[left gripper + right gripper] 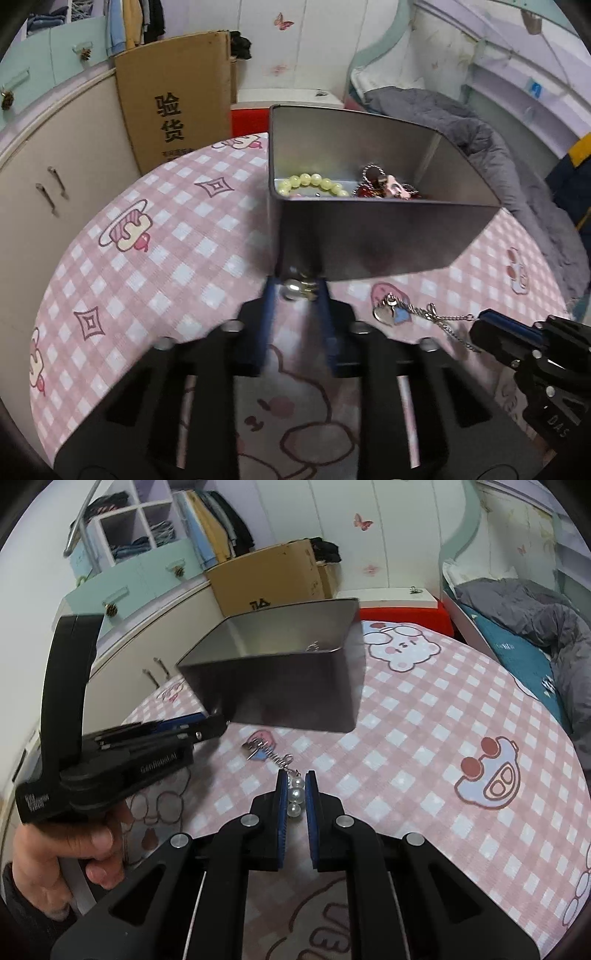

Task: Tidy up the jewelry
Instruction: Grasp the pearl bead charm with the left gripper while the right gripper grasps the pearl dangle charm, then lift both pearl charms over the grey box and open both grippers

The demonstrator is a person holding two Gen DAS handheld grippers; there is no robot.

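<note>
My left gripper [297,282] is shut on the near corner of a grey metal tin [369,229] and holds it tilted above the table. In the tin lie a pale green bead bracelet [314,182] and red and pink trinkets [388,186]. My right gripper [295,775] is shut on a silver chain with pearls [297,794]; its chain and charm [258,751] trail on the cloth. The chain with a heart charm [406,312] and the right gripper [484,326] also show in the left wrist view. The tin [280,686] and left gripper [212,725] show in the right wrist view.
A round table with a pink checked cartoon cloth [166,258] carries everything. Behind it stand a cardboard box [177,99], cream cupboards [55,177] and a red stool [406,620]. A bed with a grey quilt [535,627] lies at the right.
</note>
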